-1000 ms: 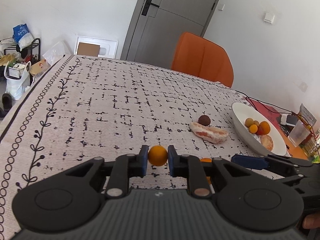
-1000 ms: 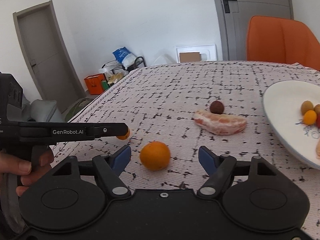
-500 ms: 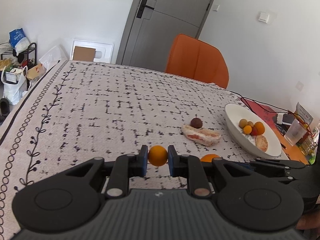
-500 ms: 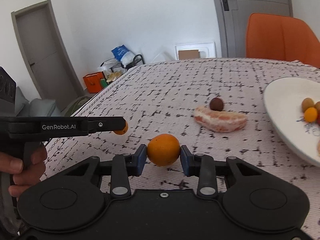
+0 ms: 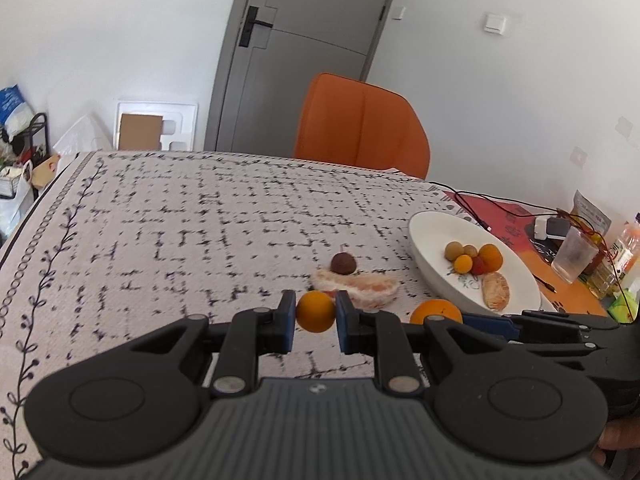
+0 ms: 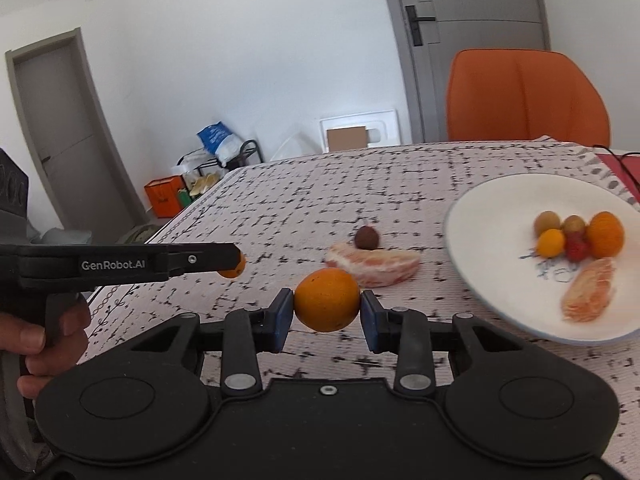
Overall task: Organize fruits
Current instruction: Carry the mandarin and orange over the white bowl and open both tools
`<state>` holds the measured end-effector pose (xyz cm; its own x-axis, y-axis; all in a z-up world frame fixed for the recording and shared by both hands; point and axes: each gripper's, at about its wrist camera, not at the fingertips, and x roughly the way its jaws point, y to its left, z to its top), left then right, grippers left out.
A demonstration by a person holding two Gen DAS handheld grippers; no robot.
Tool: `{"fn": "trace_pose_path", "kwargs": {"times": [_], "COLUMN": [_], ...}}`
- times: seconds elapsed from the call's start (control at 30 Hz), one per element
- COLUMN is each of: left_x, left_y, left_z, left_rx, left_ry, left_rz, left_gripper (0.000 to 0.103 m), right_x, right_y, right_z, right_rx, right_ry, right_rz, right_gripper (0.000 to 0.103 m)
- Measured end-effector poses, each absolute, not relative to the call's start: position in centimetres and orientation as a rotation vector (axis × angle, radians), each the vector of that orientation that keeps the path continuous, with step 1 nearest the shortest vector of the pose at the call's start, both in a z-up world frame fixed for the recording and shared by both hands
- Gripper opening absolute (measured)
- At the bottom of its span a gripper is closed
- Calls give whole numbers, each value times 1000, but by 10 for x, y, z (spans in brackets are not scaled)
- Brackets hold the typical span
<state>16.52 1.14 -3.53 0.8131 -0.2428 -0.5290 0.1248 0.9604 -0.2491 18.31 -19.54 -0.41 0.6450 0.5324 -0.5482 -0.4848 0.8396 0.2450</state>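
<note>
Two fruits are clamped: a small orange (image 5: 315,312) by the left gripper (image 5: 315,316), a larger orange (image 6: 327,299) by the right gripper (image 6: 327,312), above the table (image 5: 180,216).

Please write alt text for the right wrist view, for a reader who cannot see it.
The right gripper holds an orange between its blue pads above a patterned tablecloth. To the right, a white plate holds several small fruits; a peeled citrus segment and a dark round fruit lie on the cloth. At left, the left gripper holds a smaller orange fruit.
</note>
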Motion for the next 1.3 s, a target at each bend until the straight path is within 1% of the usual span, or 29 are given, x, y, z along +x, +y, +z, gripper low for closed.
{"fn": "trace_pose_path", "kwargs": {"times": [0.47, 1.03, 1.07, 1.13, 1.17, 1.3], "left_x": [180, 205, 206, 209, 210, 216], "left_y": [-27, -77, -80, -86, -88, -98], "left_z": [-21, -22, -21, -21, -21, -21], "left_rx": [-144, -77, -72, -63, -59, -41], "left_ry": [574, 589, 589, 587, 588, 592], "left_rz": [-254, -329, -334, -342, -346, -361], "left_gripper": [19, 19, 19, 19, 19, 19], "right_x": [190, 203, 204, 205, 204, 203], "right_y": [-247, -296, -298, -302, -304, -312], "right_z": [0, -10, -11, -12, -11, -11], "right_rx": [151, 209, 210, 218, 221, 226], "right_ry": [605, 603, 601, 594, 585, 580], "right_rz": [488, 381, 376, 366, 355, 346], "right_gripper": [34, 35, 35, 41, 42, 44]}}
